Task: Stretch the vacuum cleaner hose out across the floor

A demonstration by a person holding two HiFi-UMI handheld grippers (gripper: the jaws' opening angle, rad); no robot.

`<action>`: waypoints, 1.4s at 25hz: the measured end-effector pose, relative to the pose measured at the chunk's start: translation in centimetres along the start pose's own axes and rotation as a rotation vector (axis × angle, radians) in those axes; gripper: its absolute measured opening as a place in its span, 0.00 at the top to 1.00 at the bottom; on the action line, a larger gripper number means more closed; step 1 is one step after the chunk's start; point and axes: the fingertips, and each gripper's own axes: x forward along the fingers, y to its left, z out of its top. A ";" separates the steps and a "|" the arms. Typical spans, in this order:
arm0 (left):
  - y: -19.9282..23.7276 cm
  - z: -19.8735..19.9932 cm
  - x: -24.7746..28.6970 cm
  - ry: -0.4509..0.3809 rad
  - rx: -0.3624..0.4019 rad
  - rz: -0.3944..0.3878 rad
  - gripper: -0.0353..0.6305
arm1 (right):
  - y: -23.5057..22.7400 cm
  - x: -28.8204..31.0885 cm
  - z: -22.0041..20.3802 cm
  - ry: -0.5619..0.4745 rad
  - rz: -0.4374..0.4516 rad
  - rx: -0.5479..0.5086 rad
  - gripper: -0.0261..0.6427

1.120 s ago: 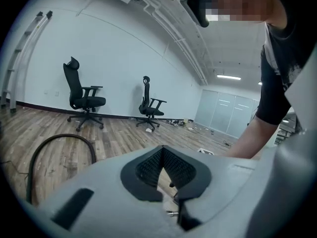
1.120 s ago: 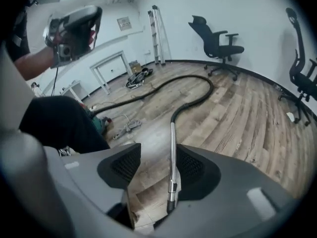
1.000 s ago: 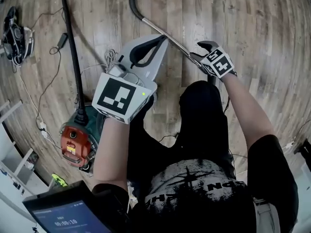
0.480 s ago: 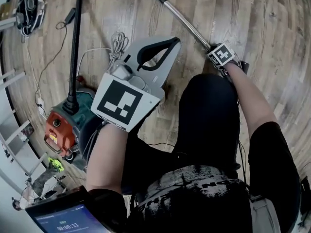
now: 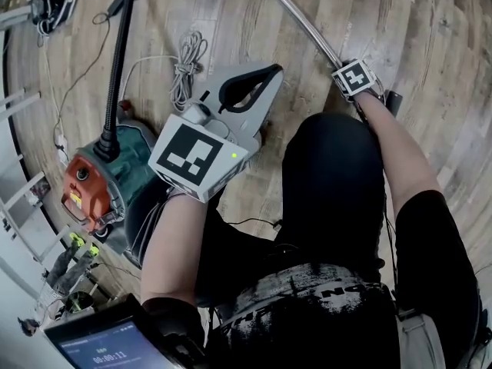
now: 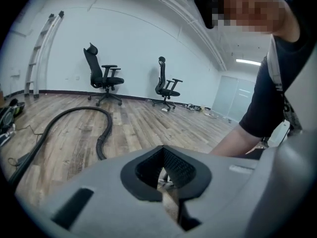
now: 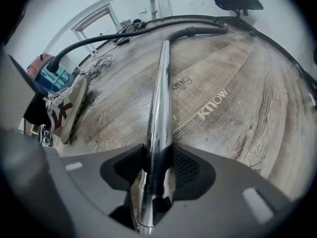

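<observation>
A: Head view?
B: I see the vacuum cleaner at left on the wood floor. Its black hose runs up from it and out of frame. My left gripper hovers near a white cord bundle. My right gripper sits low on the metal tube.
A: Left gripper view?
B: Jaws pressed together, nothing between them. The hose curves across the floor ahead, and an office chair stands by the wall.
A: Right gripper view?
B: Jaws have just been closing. The pads clamp the metal tube, which runs low over the floor to the hose. A shoe is at left.
</observation>
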 end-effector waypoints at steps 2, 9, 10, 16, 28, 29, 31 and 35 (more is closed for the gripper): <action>-0.1 -0.5 0.1 0.016 -0.017 -0.015 0.94 | 0.0 0.0 0.2 -0.012 0.001 0.020 0.69; 0.3 -3.7 2.0 0.076 -0.026 0.002 0.94 | -2.5 -3.0 -1.8 0.074 -0.081 0.011 0.70; 0.8 -4.3 2.8 0.086 -0.067 0.000 0.94 | -2.8 -3.8 -1.7 0.070 -0.081 0.006 0.70; 3.4 -11.0 11.2 0.166 -0.491 -0.078 0.73 | -2.4 -9.0 -1.0 0.005 -0.039 -0.044 0.70; -0.2 -16.6 26.8 -0.081 -1.181 -0.239 0.58 | -1.5 -16.7 -3.6 -0.008 -0.074 -0.061 0.70; -0.7 -16.6 27.7 -0.110 -1.230 -0.265 0.55 | -1.2 -16.7 -4.0 -0.004 -0.066 -0.061 0.70; -1.8 -16.0 29.2 -0.181 -1.325 -0.322 0.54 | -1.1 -17.1 -5.2 0.014 -0.077 -0.066 0.70; -2.2 -13.4 31.1 -0.269 -1.351 -0.360 0.54 | -1.5 -18.4 -5.4 0.026 -0.131 -0.117 0.70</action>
